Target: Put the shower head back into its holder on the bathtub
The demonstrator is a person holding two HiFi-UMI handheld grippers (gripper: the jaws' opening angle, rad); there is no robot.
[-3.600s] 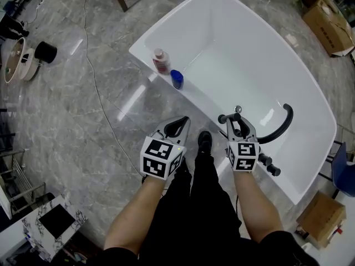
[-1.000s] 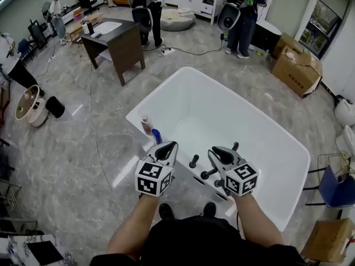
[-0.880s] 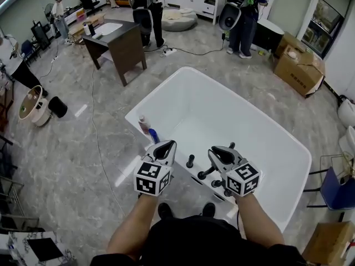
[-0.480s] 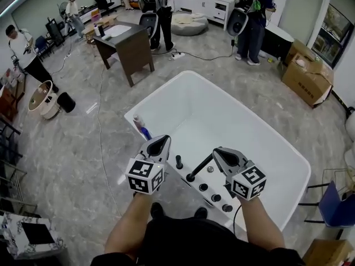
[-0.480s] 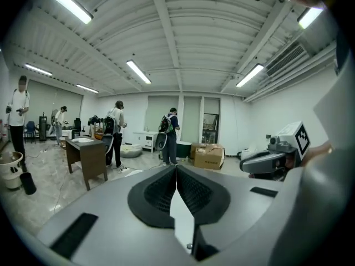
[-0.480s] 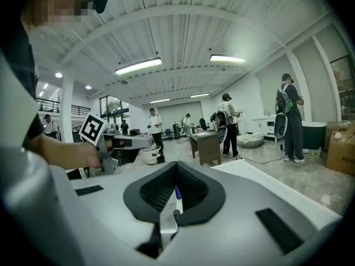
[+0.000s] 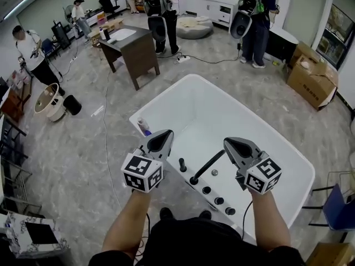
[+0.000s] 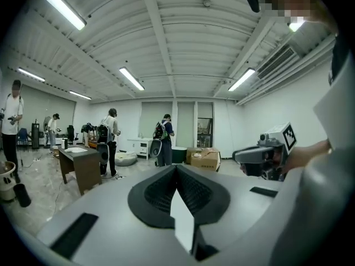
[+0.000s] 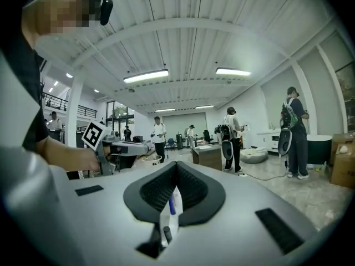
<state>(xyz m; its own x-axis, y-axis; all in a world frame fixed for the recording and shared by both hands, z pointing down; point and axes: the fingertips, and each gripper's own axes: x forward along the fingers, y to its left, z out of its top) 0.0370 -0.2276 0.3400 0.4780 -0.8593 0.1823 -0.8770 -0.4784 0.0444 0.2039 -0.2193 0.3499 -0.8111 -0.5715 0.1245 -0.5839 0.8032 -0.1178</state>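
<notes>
The black shower head [image 7: 209,165] stands slanted in its holder on the near rim of the white bathtub [image 7: 161,95], beside a short black post [image 7: 182,165] and a row of black knobs [image 7: 218,200]. My left gripper [image 7: 159,142] hovers above that rim, left of the shower head, shut and holding nothing. My right gripper [image 7: 237,147] hovers to the shower head's right, shut and empty, clear of it. In the left gripper view my left gripper [image 8: 176,168] points level into the room, with the right gripper [image 8: 265,154] beside it. In the right gripper view the jaws of my right gripper [image 9: 176,166] meet.
Two small bottles [image 7: 143,127] stand on the tub's left corner. A dark desk [image 7: 135,47], several people [image 7: 158,11] with backpacks, cardboard boxes [image 7: 310,73] and a floor cable [image 7: 104,127] lie beyond. A blue chair [image 7: 339,208] is at right.
Both grippers have risen off the tub rim, and the right one has drawn away to the right of the shower head, which stays in its holder. The view has tilted up toward the room.
</notes>
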